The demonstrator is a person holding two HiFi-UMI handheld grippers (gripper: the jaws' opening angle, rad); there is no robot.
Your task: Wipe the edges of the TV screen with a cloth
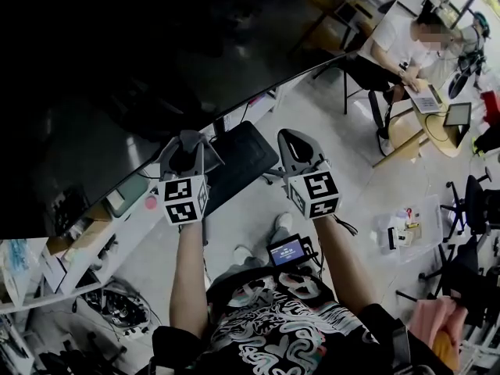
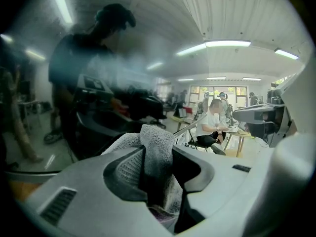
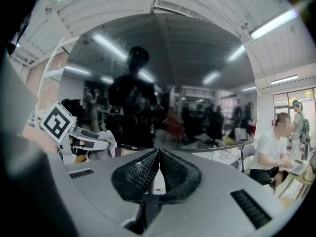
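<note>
The cloth (image 2: 155, 147) in the left gripper (image 1: 190, 141) lies at the bottom of the TV screen (image 1: 117, 69), beside the right gripper (image 1: 294, 142).

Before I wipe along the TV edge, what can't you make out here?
Whether the cloth in the left gripper touches the lower edge of the TV screen: head view, the gripper covers the contact spot.
The screen's top and left edges: cut off by the head view's frame.
Dust or smears on the screen: reflections fill both gripper views, head view too dark.
The logo on the lower bezel: right gripper view, too small to read.
</note>
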